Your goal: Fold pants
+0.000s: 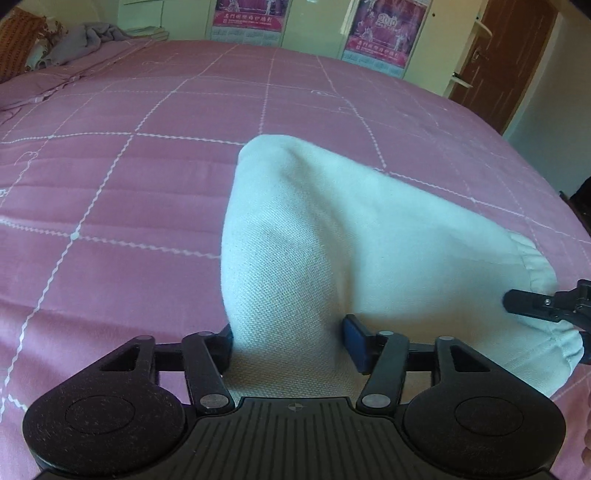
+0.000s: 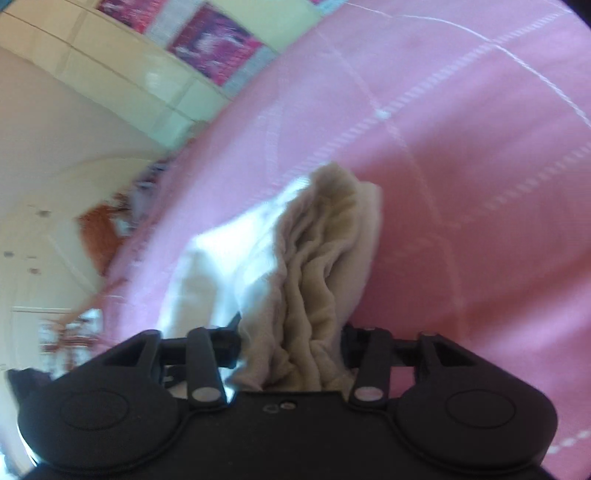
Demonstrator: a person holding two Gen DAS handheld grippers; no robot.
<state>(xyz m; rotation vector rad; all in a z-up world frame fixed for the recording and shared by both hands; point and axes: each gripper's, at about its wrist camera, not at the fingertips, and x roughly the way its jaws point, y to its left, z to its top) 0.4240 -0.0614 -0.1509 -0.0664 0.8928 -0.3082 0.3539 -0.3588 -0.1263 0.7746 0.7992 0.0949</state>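
Observation:
The pale white pants (image 1: 332, 236) lie bunched on the pink bed, lifted at the near edge. My left gripper (image 1: 290, 343) is shut on a fold of the pants cloth, which rises between its fingers. My right gripper (image 2: 291, 347) is shut on the gathered elastic waistband of the pants (image 2: 317, 266); the view is blurred. The right gripper's black finger (image 1: 535, 304) shows in the left wrist view at the right edge, clamped on the waistband hem.
A pink quilted bedspread (image 1: 129, 177) with white stitched lines covers the bed. A grey blanket (image 1: 85, 38) and pillows lie at the far left corner. Cupboards with pink posters (image 1: 384, 33) stand behind; a brown door (image 1: 517, 55) is at the right.

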